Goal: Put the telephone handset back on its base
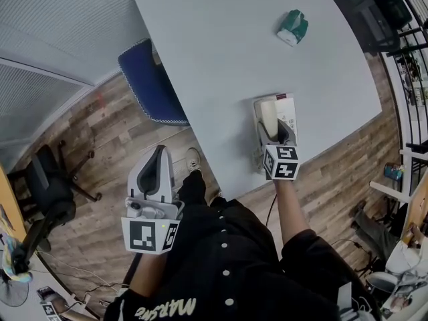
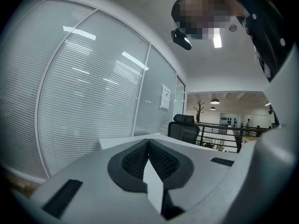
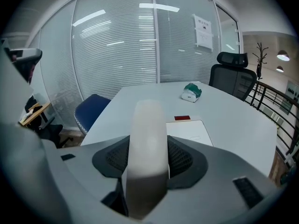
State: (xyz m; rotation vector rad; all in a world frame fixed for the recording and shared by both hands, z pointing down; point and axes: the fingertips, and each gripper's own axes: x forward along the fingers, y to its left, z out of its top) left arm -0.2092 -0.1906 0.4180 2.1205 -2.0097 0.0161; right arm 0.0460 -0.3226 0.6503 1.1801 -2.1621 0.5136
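the right gripper (image 1: 275, 131) is gripping the handset (image 1: 269, 116) just over its base (image 1: 289, 104), seating and release likely remaining, while the left gripper (image 1: 159, 154) is idling closed.

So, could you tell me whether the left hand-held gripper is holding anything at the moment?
No, the left hand-held gripper has its jaws closed together with nothing between them.
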